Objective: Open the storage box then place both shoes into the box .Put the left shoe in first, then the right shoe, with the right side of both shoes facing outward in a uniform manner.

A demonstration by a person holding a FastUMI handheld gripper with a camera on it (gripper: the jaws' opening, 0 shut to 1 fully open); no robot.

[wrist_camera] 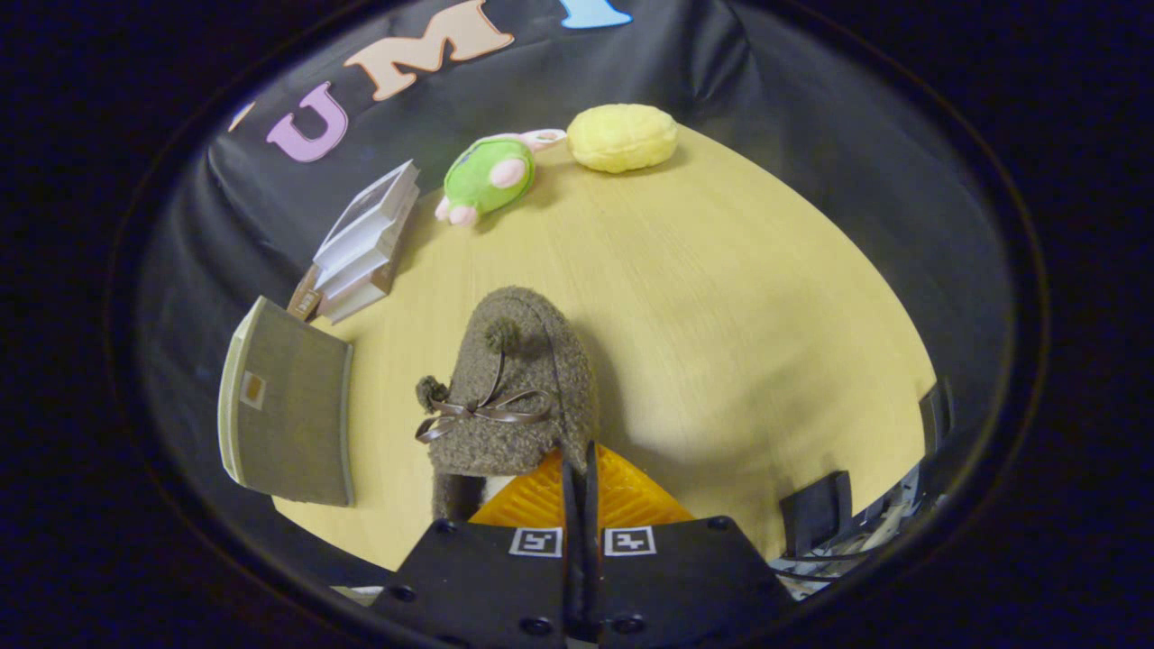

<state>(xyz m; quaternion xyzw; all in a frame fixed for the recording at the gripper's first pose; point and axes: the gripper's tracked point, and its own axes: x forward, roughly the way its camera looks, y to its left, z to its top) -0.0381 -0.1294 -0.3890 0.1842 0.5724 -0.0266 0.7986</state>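
No word, brand or number can be read. The only signs are two square black-and-white coded markers, one on each side of the slit in the black body of the gripper, the other just beside it. The gripper's fingers stand drawn almost together, pinching the rear rim of the brown fuzzy slipper with a ribbon bow. A small pale label patch sits on the grey-brown flat storage box, too small to read. The top cover of the stack of white books shows print too blurred to make out.
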